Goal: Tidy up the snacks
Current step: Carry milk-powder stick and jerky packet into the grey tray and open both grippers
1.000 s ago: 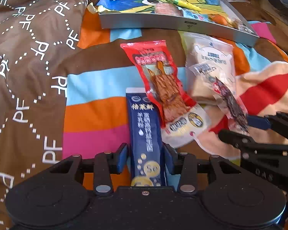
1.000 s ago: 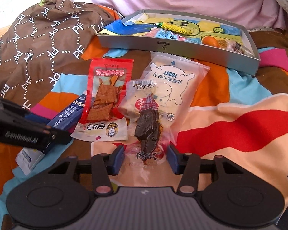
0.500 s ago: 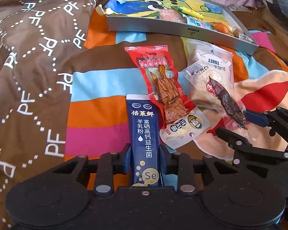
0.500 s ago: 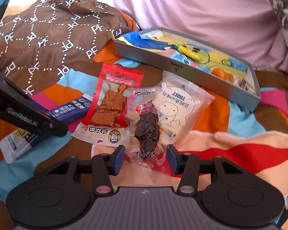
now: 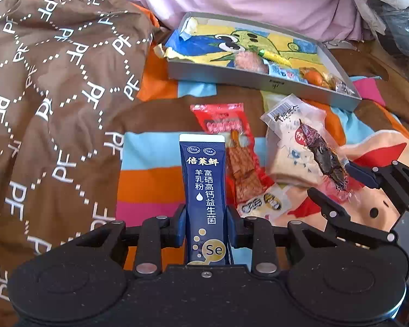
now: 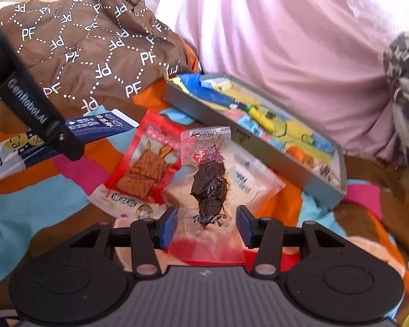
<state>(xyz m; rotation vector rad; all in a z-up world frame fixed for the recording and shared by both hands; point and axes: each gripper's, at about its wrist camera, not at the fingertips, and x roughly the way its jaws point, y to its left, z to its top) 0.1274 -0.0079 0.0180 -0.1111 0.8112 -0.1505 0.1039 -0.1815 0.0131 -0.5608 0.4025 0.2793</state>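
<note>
A: Left gripper [image 5: 206, 227] — we see both blue pads pressed on the sides of the navy sachet [image 5: 204, 188], so it's clamped on it. The sachet stands upright between the fingers, white top edge pointing toward the grey tray [image 5: 261, 80].

B: Agreed. Right gripper [image 6: 206, 224] — we see the clear jerky packet [image 6: 208, 185] between its blue pads, raised off the bedding, dark meat strip in the middle. The pads sit at the packet's edges, the right one with a small gap showing, so we can't tell for sure that it's a firm grip.

A: We mark that as unclear then. Rest of the snacks?

B: Red tofu packet [image 5: 238, 160] lies flat on the striped blanket [image 5: 150, 185], in front of the tray, just right of the sachet. White toast bag [image 5: 289, 160] lies beside the red one, also in front of the tray, partly behind the jerky packet.

A: Tray already holds a yellow-blue cartoon bag and small candies. Brown PF quilt [image 5: 62, 87] is left of the tray, pink fabric behind it.
</note>
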